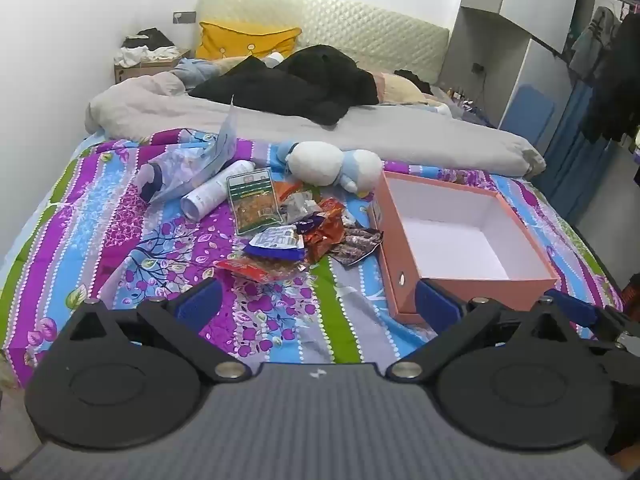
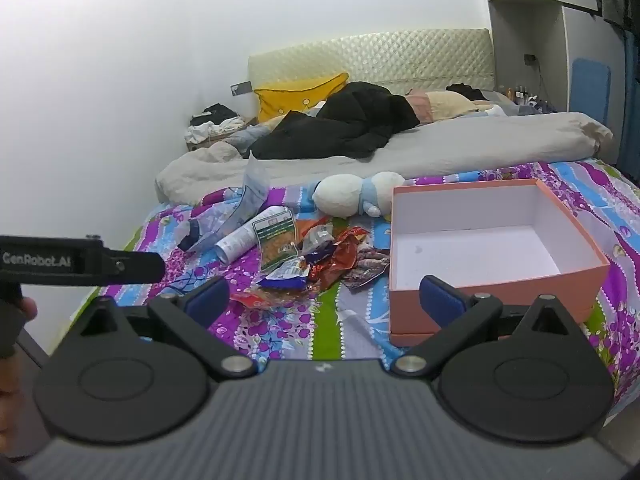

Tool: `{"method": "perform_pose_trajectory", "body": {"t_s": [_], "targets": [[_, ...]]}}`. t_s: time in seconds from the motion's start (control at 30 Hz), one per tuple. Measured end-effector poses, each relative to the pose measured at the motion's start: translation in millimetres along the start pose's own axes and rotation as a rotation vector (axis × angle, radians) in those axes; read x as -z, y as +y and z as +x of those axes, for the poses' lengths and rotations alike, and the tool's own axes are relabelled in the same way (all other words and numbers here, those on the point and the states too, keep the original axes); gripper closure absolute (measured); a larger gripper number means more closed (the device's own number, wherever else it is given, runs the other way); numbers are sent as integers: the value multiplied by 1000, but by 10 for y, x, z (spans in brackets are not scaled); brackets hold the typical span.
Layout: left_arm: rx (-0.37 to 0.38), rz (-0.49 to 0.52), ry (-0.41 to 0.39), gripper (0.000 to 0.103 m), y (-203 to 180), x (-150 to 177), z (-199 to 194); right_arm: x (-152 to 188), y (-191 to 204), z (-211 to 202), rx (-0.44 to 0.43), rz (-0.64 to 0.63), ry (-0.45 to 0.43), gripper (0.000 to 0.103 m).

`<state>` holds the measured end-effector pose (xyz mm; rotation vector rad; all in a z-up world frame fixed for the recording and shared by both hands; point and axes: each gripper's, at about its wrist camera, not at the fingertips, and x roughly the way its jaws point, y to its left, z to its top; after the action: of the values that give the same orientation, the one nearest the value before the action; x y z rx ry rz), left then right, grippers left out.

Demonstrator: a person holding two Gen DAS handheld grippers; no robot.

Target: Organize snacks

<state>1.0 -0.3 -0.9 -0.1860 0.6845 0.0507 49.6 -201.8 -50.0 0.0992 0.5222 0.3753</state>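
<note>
A pile of snack packets (image 1: 296, 232) lies on the flowered bedspread, also in the right wrist view (image 2: 308, 264). A green and orange packet (image 1: 254, 200) lies at its far side, a blue and white one (image 1: 276, 242) nearer me. An open pink box (image 1: 460, 240) with a white, empty inside stands right of the pile, also in the right wrist view (image 2: 480, 248). My left gripper (image 1: 318, 298) is open and empty, short of the pile. My right gripper (image 2: 324, 298) is open and empty, short of the pile and box.
A white and blue plush toy (image 1: 332, 166) lies behind the pile. A white tube (image 1: 216, 192) and a clear plastic bag (image 1: 192, 164) lie to the left. A grey duvet (image 1: 280, 124) and black clothes (image 1: 288, 88) cover the far bed. Part of the left gripper (image 2: 80, 262) shows at left.
</note>
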Motion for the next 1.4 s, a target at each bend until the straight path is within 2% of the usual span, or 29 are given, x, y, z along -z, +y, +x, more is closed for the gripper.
{"method": "perform_pose_trajectory", "body": {"t_s": [0.27, 0.4, 0.53, 0.8, 1.4], "targets": [[33, -32, -13, 0, 99, 56, -68, 15, 52, -38, 21, 1, -16, 0], [18, -24, -14, 0, 37, 54, -75, -100, 14, -26, 13, 26, -2, 0], [5, -14, -10, 0, 16, 61, -100, -42, -24, -78, 23, 19, -36, 0], [-3, -21, 17, 0, 46, 74, 36, -3, 14, -55, 21, 9, -14, 0], [-24, -17, 42, 0, 104, 81, 62, 5, 23, -38, 34, 4, -4, 0]]}}
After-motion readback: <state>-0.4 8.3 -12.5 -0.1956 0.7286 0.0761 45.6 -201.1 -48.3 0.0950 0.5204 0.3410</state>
